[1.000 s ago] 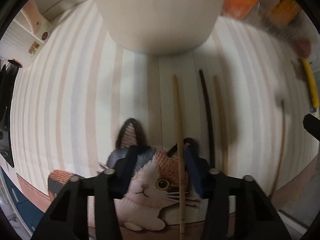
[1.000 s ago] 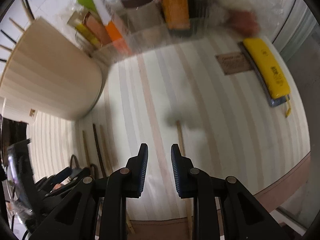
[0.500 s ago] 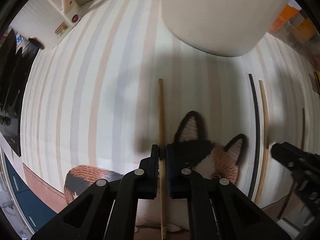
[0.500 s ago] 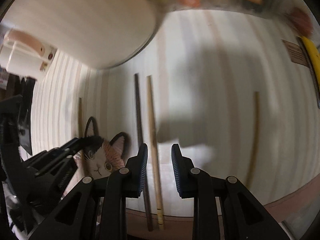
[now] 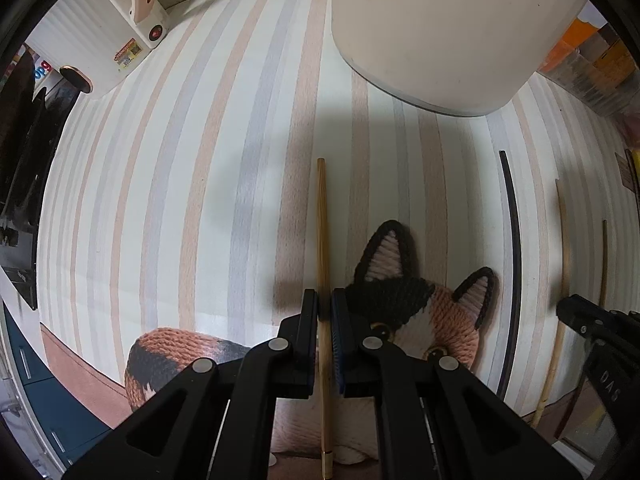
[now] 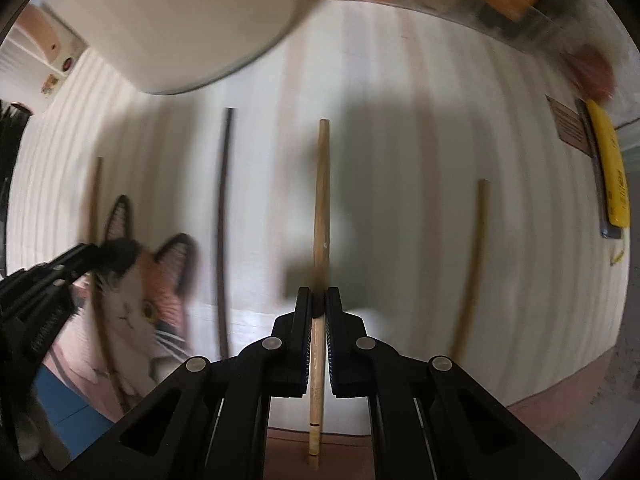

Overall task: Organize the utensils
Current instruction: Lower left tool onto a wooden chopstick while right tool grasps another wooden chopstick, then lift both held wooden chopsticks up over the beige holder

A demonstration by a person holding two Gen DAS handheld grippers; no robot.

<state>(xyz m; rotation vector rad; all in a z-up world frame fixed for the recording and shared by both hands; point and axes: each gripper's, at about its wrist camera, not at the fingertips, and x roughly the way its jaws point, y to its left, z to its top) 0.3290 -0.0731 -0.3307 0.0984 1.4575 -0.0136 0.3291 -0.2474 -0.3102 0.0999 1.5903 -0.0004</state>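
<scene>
Both grippers point straight down at a striped mat (image 5: pixel 168 184). The left gripper (image 5: pixel 325 312) is pinched on a light wooden chopstick (image 5: pixel 322 232) lying along the stripes, just beside a knitted cat coaster (image 5: pixel 424 312). The right gripper (image 6: pixel 319 304) has just been closing and now pinches a second wooden chopstick (image 6: pixel 322 200) toward its thicker end.

A black chopstick (image 6: pixel 223 208) and two more wooden ones (image 6: pixel 472 264) lie loose on the mat, roughly parallel and apart. A large cream holder (image 5: pixel 440 32) stands at the far side, presumably the destination.

Handling judgement: the sticks are light, stiff, thin and smooth, so they may swivel in a narrow grip; a hold nearer mid-length would balance better.

Clearance: the mat's near edge lies just behind both grips. The two grippers work close together, and the holder's wall stands just beyond the stick tips. A yellow object (image 6: pixel 610 168) lies well clear at the right.
</scene>
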